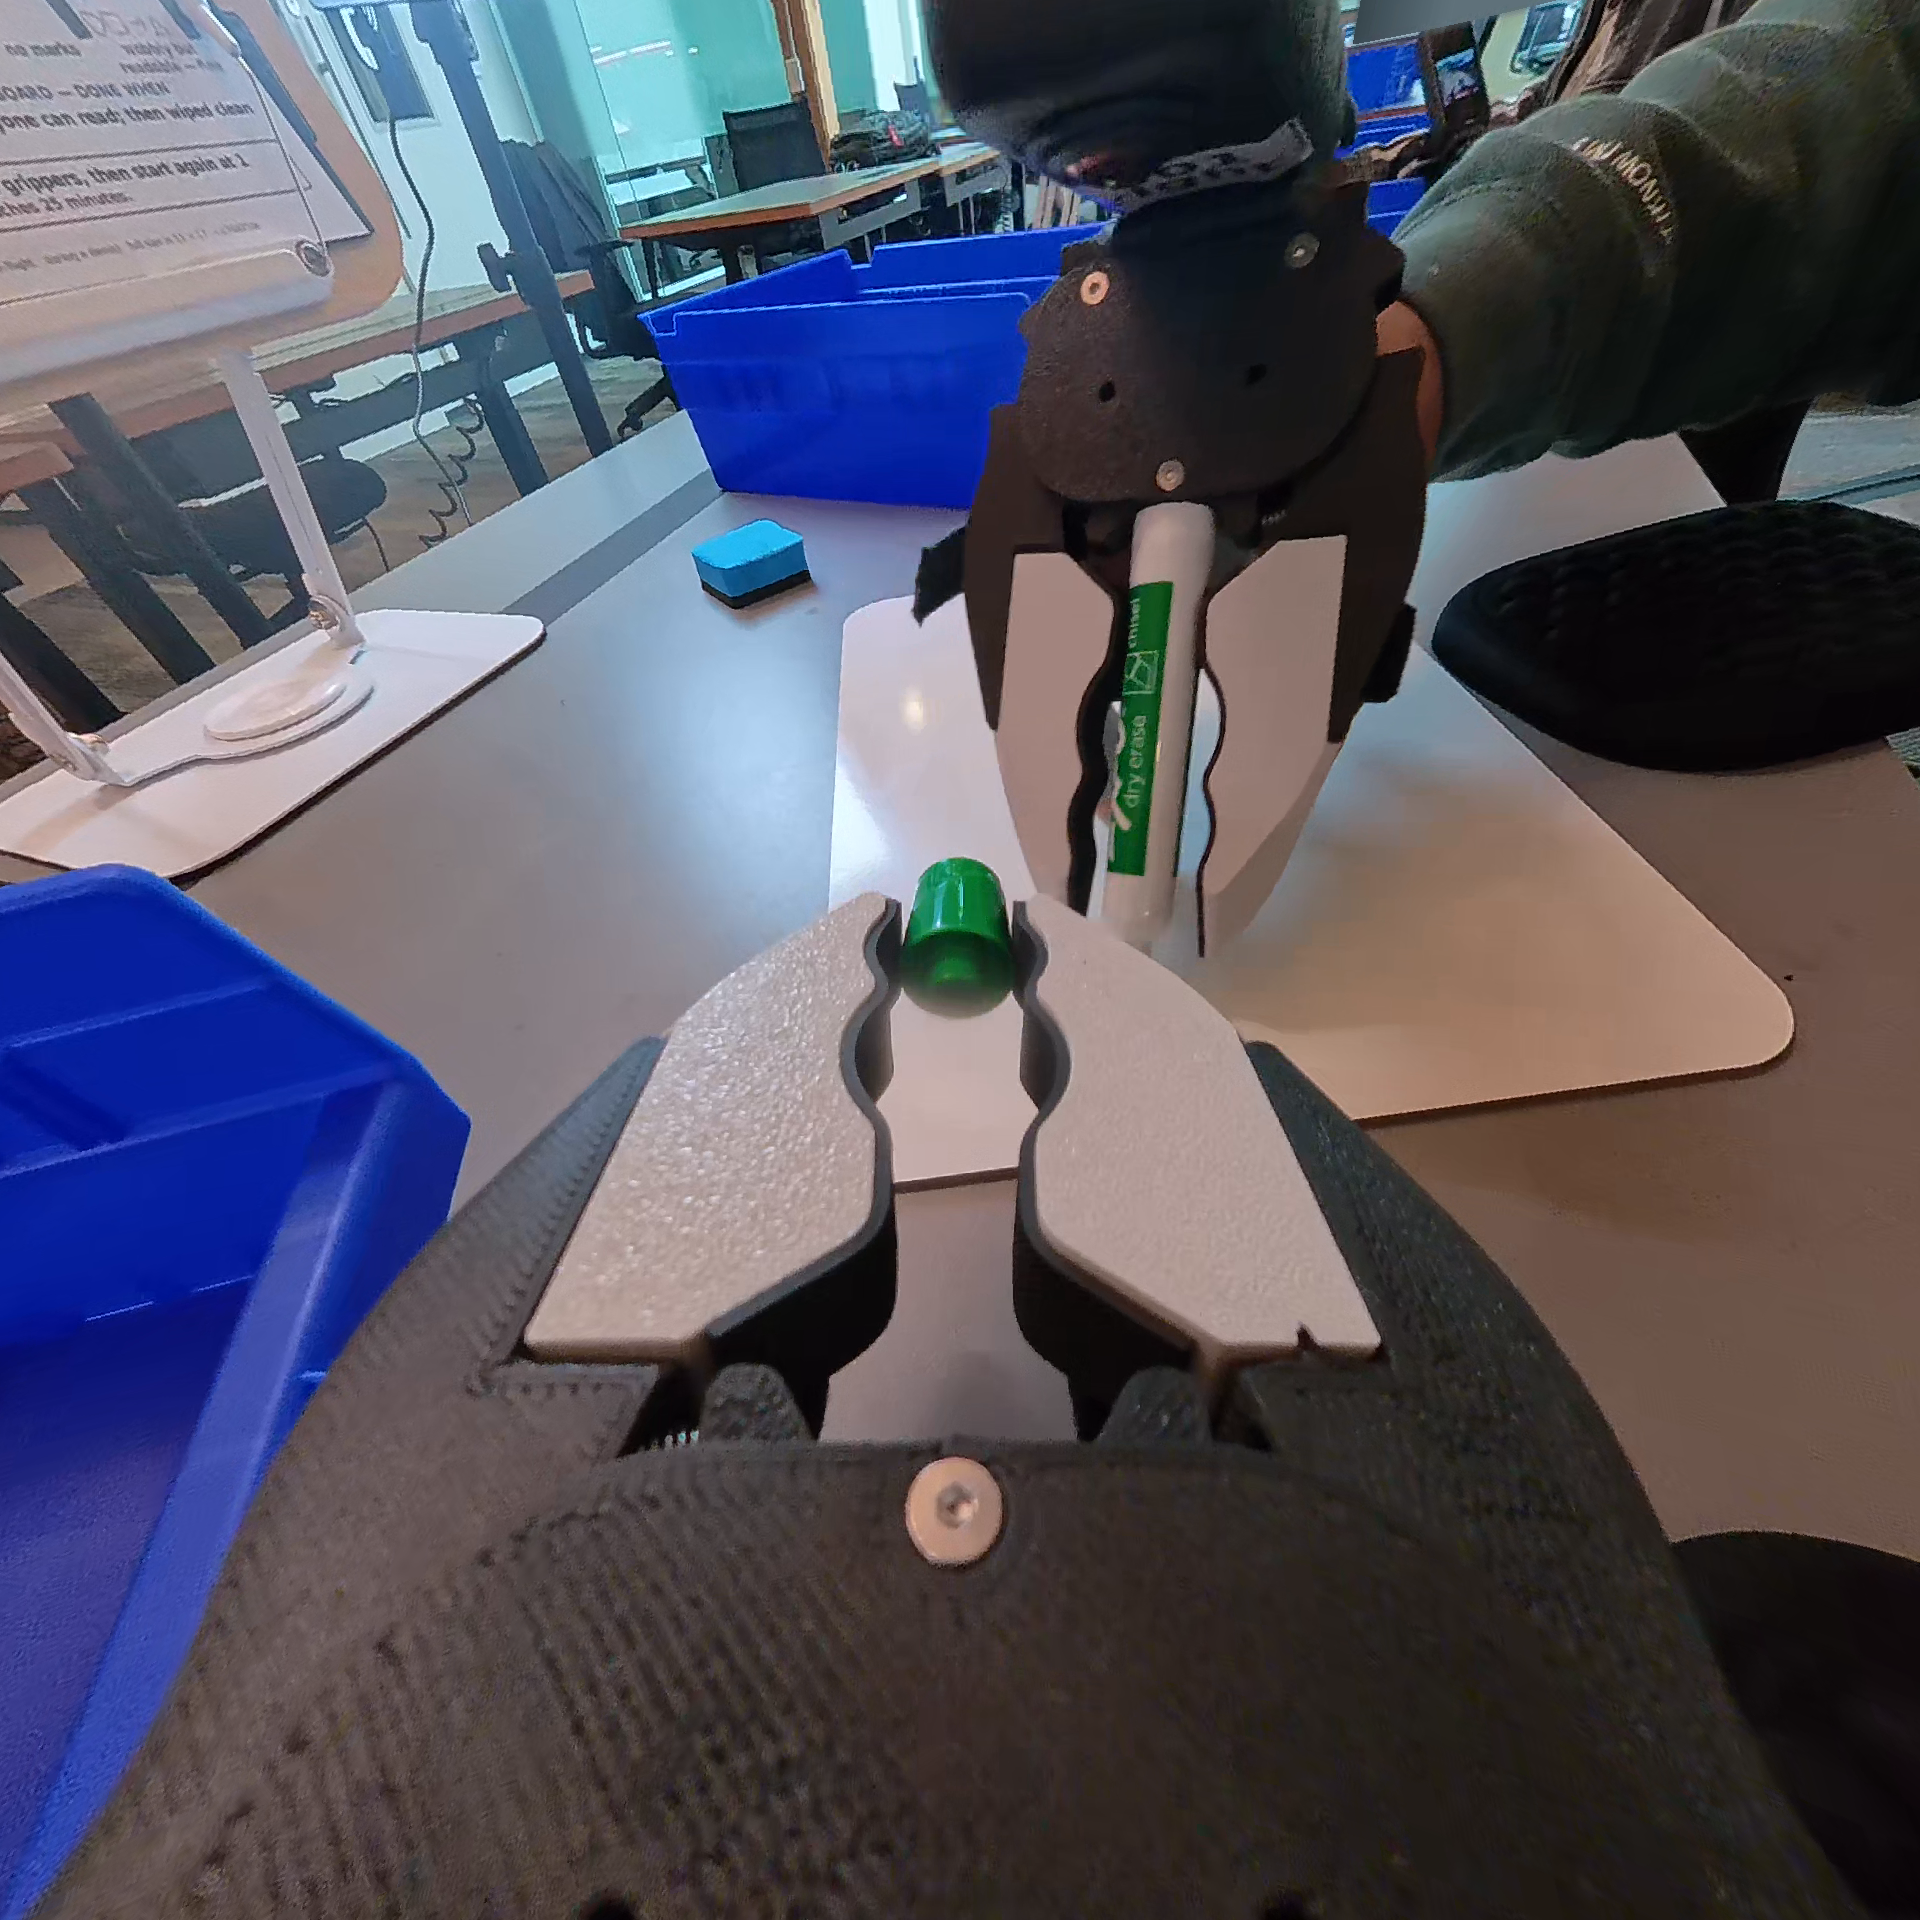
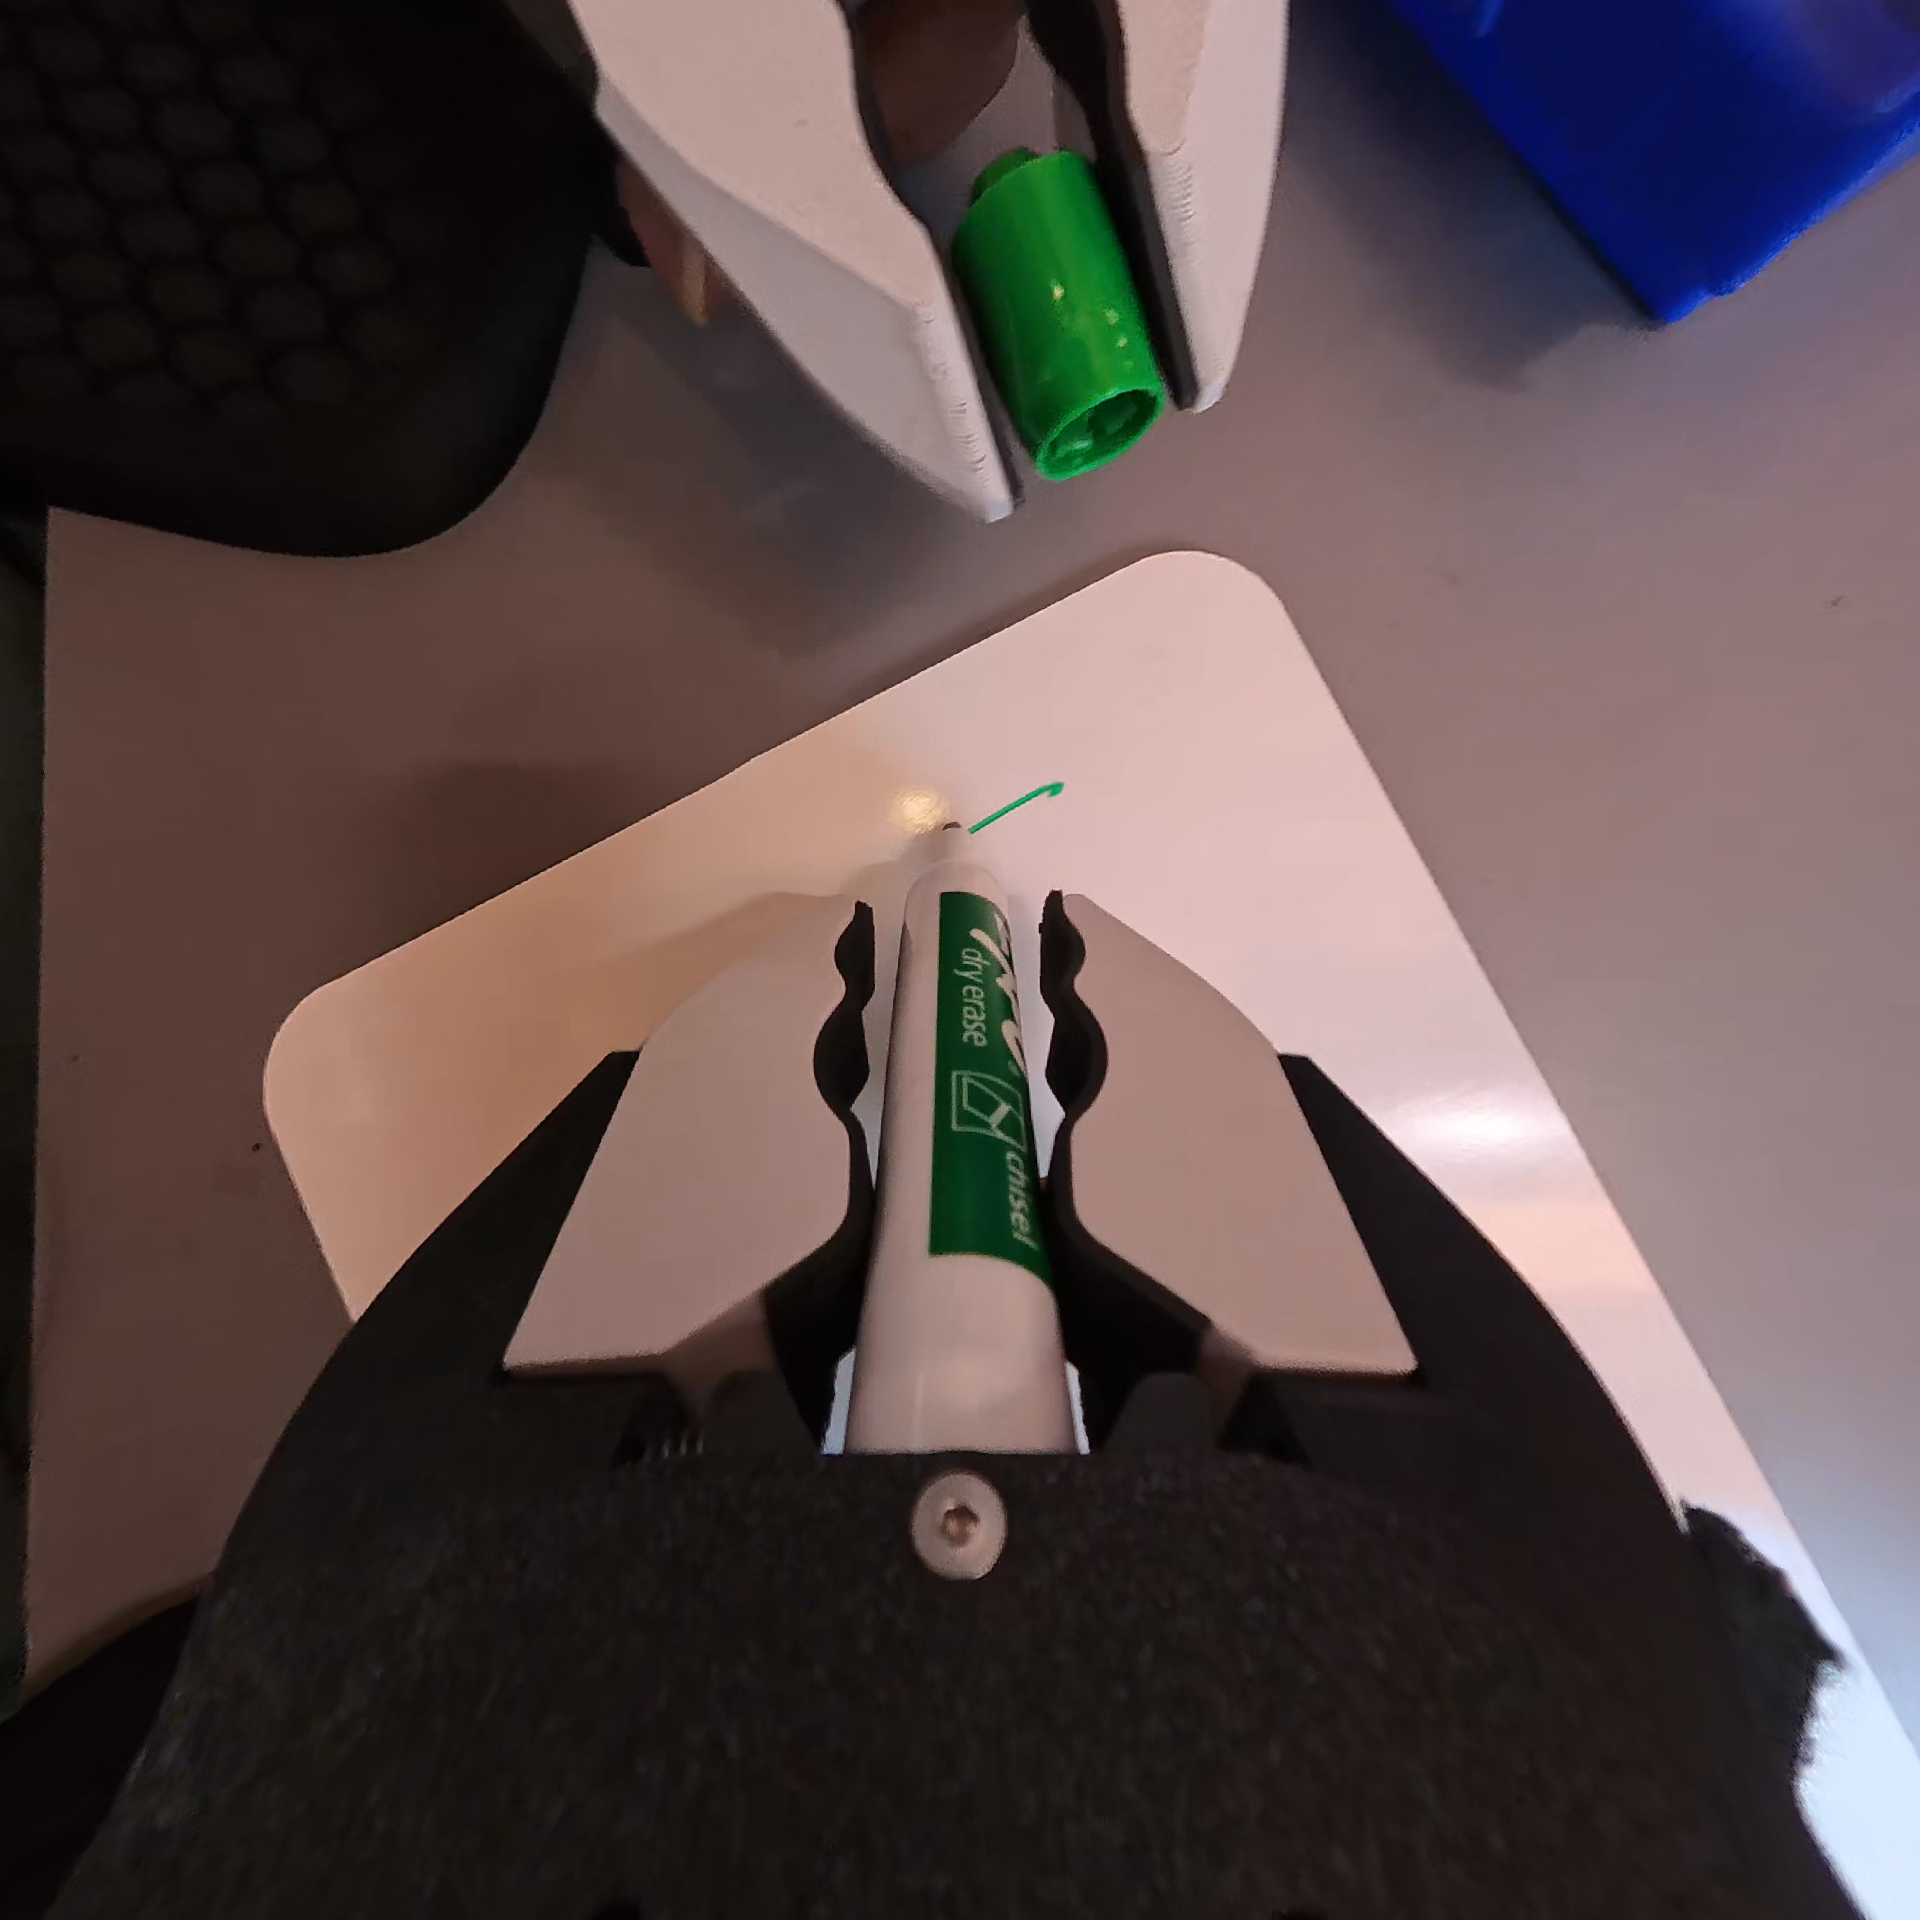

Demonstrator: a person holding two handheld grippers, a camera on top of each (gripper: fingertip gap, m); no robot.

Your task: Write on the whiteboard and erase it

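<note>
A small white whiteboard [image 2: 1299,935] lies flat on the grey table; it also shows in the left wrist view [image 1: 1455,935]. My right gripper [image 2: 951,909] is shut on a white and green dry-erase marker [image 2: 966,1143], tip down on the board beside a short green stroke [image 2: 1018,805]. In the left wrist view that gripper [image 1: 1138,925] stands over the board with the marker [image 1: 1148,727]. My left gripper [image 1: 956,920] is shut on the green marker cap [image 1: 956,935], just above the board's near edge; the cap [image 2: 1055,312] shows between its fingers [image 2: 831,260] in the right wrist view. A blue eraser [image 1: 750,561] lies beyond the board.
A blue bin [image 1: 852,384] stands at the back and another blue bin [image 1: 177,1195] at the near left. A white stand with a printed sheet [image 1: 260,686] is at the left. A black chair seat [image 1: 1704,623] is at the right. A person's sleeve [image 1: 1662,239] holds the right gripper. About 7 cm separates my left fingertips from my right.
</note>
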